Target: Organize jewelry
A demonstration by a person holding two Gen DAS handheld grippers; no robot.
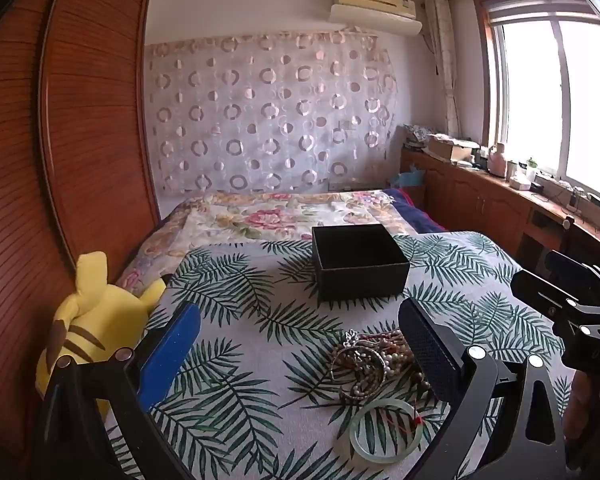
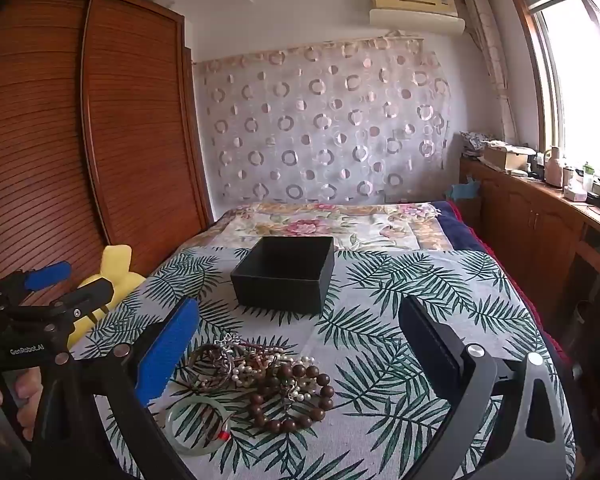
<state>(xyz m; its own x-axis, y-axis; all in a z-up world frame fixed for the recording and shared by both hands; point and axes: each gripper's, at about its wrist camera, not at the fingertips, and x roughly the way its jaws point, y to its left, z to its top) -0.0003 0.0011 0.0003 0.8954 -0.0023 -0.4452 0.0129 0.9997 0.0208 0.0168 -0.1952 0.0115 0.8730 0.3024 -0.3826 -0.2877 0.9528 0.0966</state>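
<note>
both grippers are just hanging side by side and level, left gripper (image 1: 300,344) with its jaws spread wide and nothing between them, right gripper (image 2: 300,344) same deal, wide apart and holding nothing, and you can see a hand (image 2: 8,396) wrapped round the left one's handle

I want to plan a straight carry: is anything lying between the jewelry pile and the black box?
Nothing visible does. Only bare leaf-print cloth lies between the jewelry pile and the open black box. Both the right gripper and the left gripper are open, holding nothing.
</note>
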